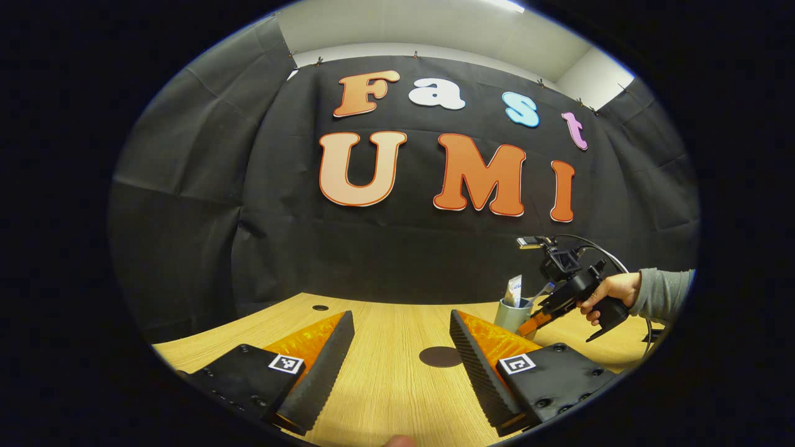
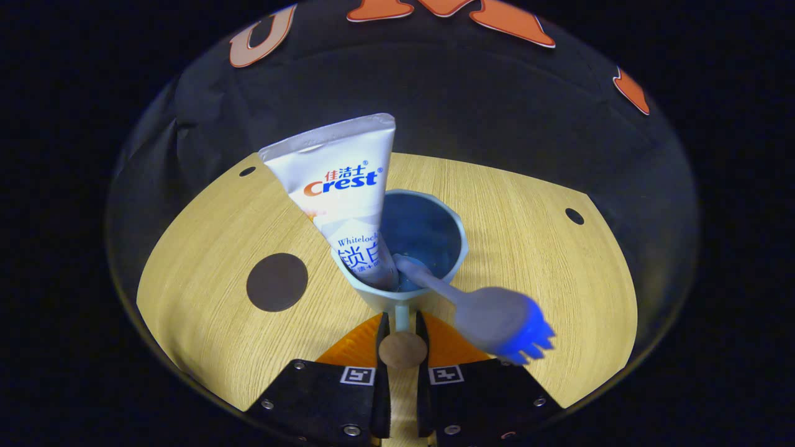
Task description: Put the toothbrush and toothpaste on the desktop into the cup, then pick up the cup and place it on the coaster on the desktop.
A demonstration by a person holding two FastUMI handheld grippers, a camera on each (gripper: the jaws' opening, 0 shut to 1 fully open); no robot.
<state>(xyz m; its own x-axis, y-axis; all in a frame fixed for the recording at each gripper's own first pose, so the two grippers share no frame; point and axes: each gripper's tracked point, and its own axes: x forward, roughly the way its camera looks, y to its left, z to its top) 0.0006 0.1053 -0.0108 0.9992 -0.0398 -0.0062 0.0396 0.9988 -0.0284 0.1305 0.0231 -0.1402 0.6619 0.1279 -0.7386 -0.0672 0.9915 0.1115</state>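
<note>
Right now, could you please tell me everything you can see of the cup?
The cup is a pale blue-grey mug, seemingly ceramic or plastic, standing upright on the wooden desktop. It has an open round mouth, a glossy blue inside and a thin handle with a round wooden knob. A toothpaste tube and a toothbrush lean inside against its rim. The right tool is closed on its handle. The dark round coaster lies apart, beside it.

Grey sleeve [image 1: 664,292], black-bodied tool [image 1: 402,360], square coded markers, screws, looping black cable [image 1: 605,251]
</note>
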